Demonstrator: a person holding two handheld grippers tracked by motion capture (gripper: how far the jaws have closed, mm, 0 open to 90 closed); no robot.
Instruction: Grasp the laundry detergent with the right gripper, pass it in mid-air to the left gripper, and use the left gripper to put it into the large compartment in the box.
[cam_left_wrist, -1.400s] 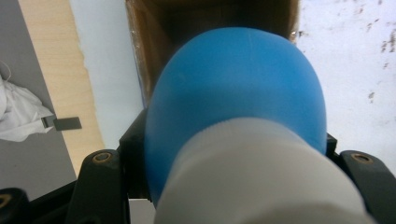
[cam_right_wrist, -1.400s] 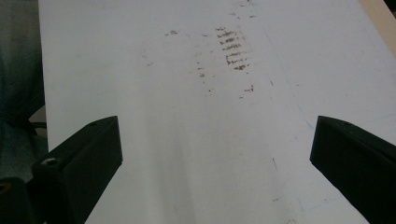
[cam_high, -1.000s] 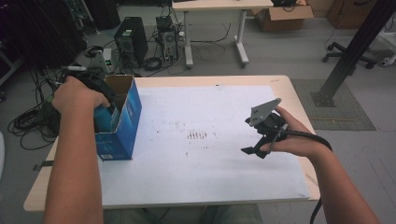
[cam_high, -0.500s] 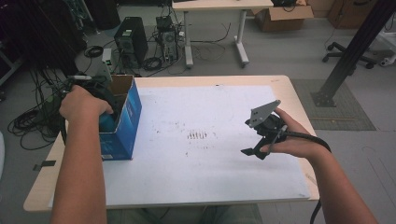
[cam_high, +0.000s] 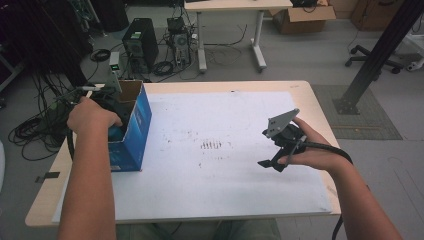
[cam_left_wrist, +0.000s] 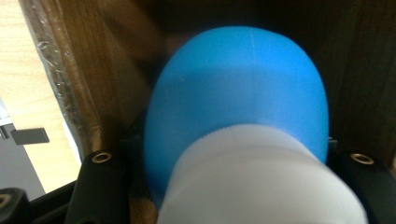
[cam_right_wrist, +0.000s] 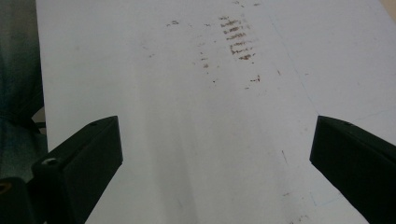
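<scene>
A blue cardboard box (cam_high: 136, 131) with an open top stands at the table's left edge. My left gripper (cam_high: 112, 107) reaches down into it, mostly covered by the hand. In the left gripper view its jaws stand on either side of a rounded blue object with a white part (cam_left_wrist: 233, 121), and the box's brown inner wall (cam_left_wrist: 93, 70) lies behind. My right gripper (cam_high: 272, 162) hovers over the right part of the white sheet (cam_high: 215, 175). It is open, with nothing between its fingers (cam_right_wrist: 84, 154).
The white sheet covers most of the wooden table (cam_high: 305, 90) and bears small dark smudges (cam_high: 211, 145) at its middle. Beyond the table, computers (cam_high: 140, 42), cables and another desk (cam_high: 230, 6) stand on the floor.
My left hand has sunk slightly lower into the box. The right gripper has stayed where it was.
</scene>
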